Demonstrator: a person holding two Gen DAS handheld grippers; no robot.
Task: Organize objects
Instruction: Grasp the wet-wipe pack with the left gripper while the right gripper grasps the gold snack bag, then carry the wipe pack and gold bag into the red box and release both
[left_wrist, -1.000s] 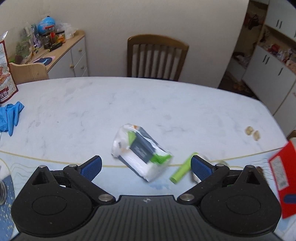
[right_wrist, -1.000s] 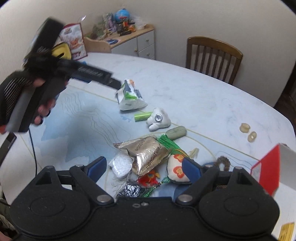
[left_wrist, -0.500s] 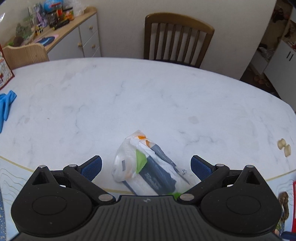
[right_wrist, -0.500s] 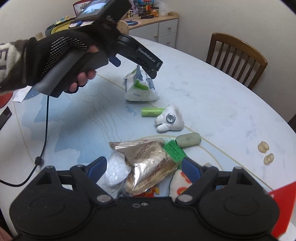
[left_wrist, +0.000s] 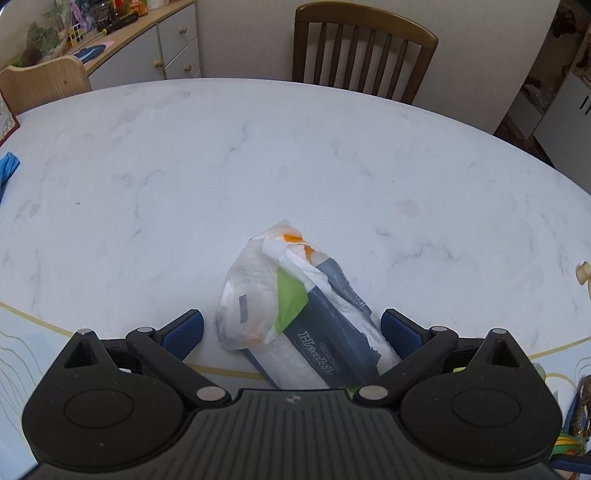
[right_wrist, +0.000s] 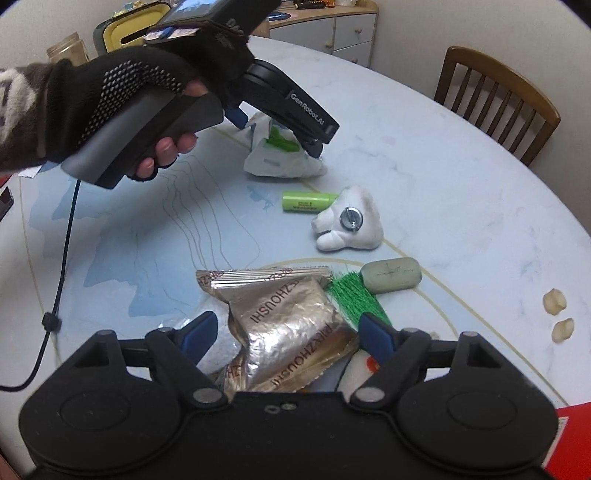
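A white, green and dark blue tissue pack (left_wrist: 295, 317) lies on the marble table, between the open fingers of my left gripper (left_wrist: 291, 328). In the right wrist view the same pack (right_wrist: 284, 155) sits under the left gripper (right_wrist: 280, 129), whose fingers straddle it. My right gripper (right_wrist: 284, 332) is open and hovers over a silver-gold snack bag (right_wrist: 284, 332). A green battery (right_wrist: 306, 201), a white toy (right_wrist: 347, 223), a grey-green eraser (right_wrist: 390, 275) and a green brush (right_wrist: 351, 299) lie beyond it.
A wooden chair (left_wrist: 364, 55) stands at the table's far edge. Two small pale pieces (right_wrist: 557, 314) lie at the right. A red box corner (right_wrist: 569, 454) shows at the bottom right. A sideboard (left_wrist: 155, 48) stands at the back left. A cable (right_wrist: 55, 295) hangs from the left gripper.
My left gripper has come down and forward, so the tissue pack now lies between its open fingers. My right gripper has drawn closer to the snack bag.
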